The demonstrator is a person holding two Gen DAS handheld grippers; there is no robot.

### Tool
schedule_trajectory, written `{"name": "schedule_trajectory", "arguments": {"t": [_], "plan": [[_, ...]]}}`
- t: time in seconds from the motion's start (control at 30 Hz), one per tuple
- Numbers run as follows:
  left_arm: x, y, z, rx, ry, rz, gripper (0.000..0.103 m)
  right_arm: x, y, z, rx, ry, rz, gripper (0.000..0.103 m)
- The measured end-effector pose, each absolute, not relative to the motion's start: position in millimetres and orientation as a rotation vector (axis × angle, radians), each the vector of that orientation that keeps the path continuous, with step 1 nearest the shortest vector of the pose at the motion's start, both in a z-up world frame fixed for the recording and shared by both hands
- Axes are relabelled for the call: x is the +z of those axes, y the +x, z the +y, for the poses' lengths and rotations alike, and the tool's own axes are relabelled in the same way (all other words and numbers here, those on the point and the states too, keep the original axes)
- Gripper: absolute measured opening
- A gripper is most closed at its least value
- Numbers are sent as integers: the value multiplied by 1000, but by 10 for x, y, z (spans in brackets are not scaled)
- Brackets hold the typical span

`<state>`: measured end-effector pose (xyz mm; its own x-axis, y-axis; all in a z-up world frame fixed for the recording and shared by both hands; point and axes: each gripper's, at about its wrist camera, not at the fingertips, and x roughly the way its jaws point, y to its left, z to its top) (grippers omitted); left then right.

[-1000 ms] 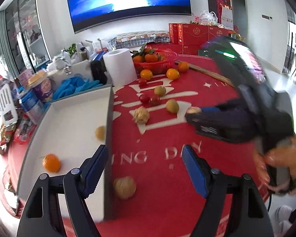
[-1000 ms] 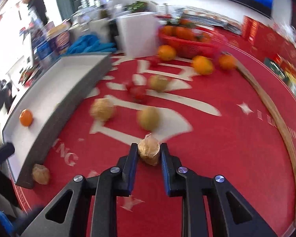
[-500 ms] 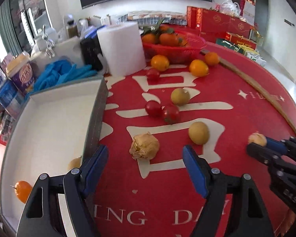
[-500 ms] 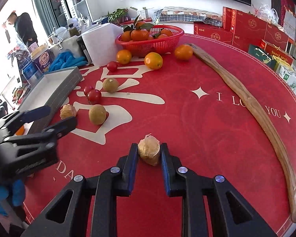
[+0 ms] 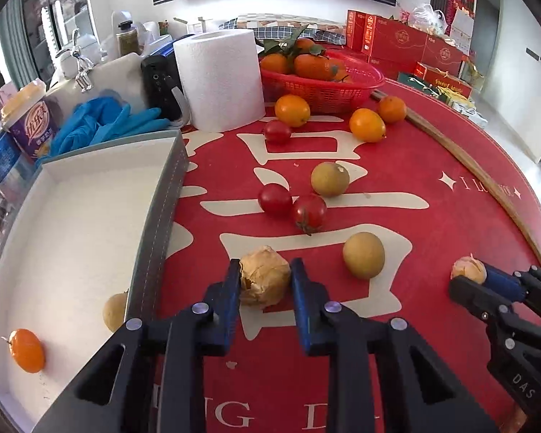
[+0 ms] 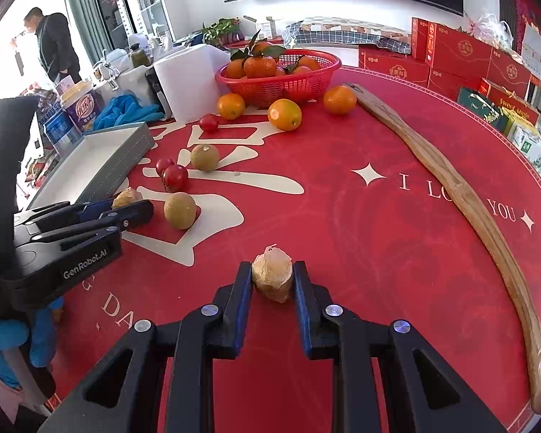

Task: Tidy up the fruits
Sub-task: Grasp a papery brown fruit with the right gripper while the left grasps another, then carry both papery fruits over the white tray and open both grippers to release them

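Red printed tablecloth [image 5: 432,151] covers a round table strewn with fruit, a white tray [image 5: 72,216] at nine o'clock. Left gripper [image 5: 265,281] jaws are closing on a papery husked fruit [image 5: 265,279] just beside the tray's wall. At three o'clock, the right gripper [image 6: 272,281] pinches a second husked fruit [image 6: 272,278].

Both grippers — left gripper [image 5: 265,279], right gripper [image 6: 272,281] — are black-framed with blue finger pads and silver pivot screws; "GenRobot.AI" marks the left one's side, above a blue glove [image 6: 36,339].
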<state>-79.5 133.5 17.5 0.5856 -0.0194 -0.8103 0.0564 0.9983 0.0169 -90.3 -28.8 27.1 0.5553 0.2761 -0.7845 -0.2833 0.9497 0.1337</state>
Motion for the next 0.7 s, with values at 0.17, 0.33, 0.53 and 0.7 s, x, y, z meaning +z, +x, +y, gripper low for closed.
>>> {"name": "schedule_trajectory", "arguments": {"t": [0.17,0.33,0.53,0.7], "plan": [[240,-923,1401,-48,4,930,29,274,-903,-276,322,-13,924,24],[373,-1025,1484,-42,-26,900,29,278,-889,-319,332,16,933,24],[497,-1137,1501,-29,-23,859,29,286,-892,-294,339,16,941,24],[570,-1215,1580,-8,-32,835,29,314,-902,-246,346,6,938,24]]}}
